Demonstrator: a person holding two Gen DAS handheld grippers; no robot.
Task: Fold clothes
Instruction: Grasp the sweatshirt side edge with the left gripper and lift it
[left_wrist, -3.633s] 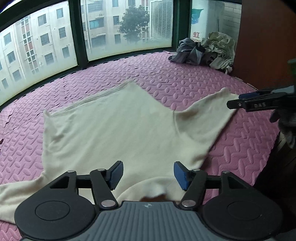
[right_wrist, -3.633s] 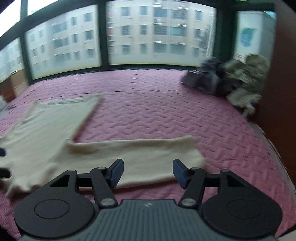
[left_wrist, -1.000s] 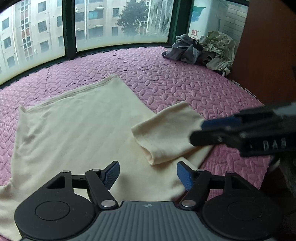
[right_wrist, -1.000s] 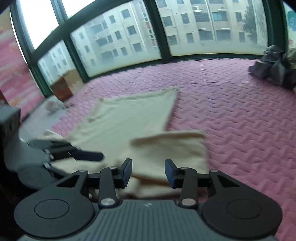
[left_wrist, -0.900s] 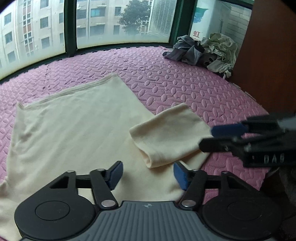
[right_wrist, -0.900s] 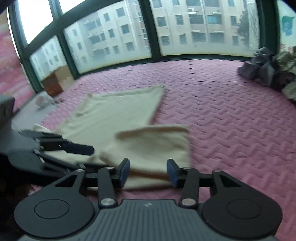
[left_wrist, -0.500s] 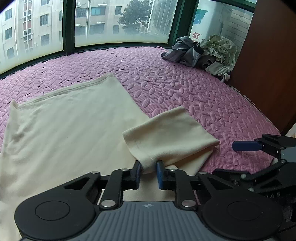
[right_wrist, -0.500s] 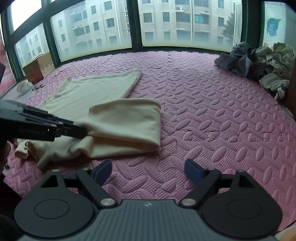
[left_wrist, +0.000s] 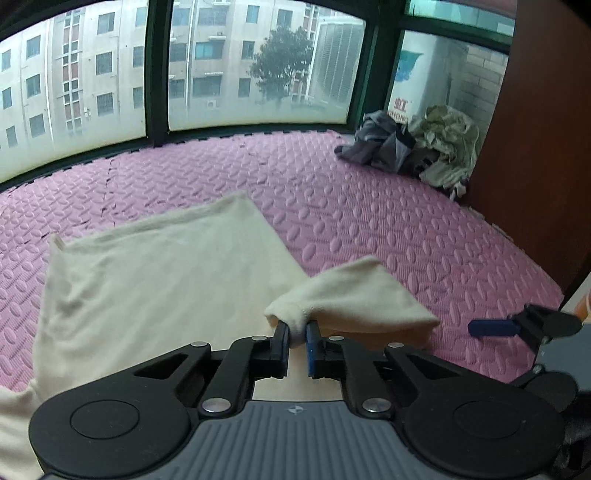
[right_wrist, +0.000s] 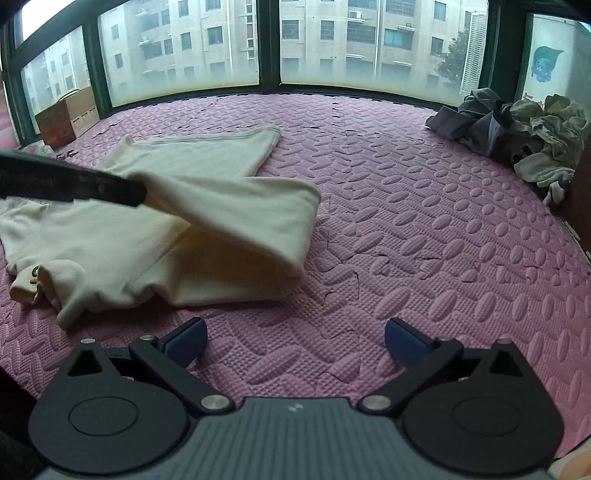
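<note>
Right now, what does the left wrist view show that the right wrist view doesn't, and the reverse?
Only the left wrist view shows the left gripper closing its jaws, with the cream garment's sleeve between them. Only the right wrist view shows the cardboard box, the garment's buttoned cuff and the right gripper opening over bare pink mat. Both show the clothes pile.

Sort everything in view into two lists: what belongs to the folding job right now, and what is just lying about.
In the job:
- cream garment, sleeve folded over
- left gripper, closing on the sleeve's edge
- right gripper, jaws opening, nothing between them
- pink foam mat under it

Lying about:
- pile of crumpled clothes in the corner
- cardboard box by the window
</note>
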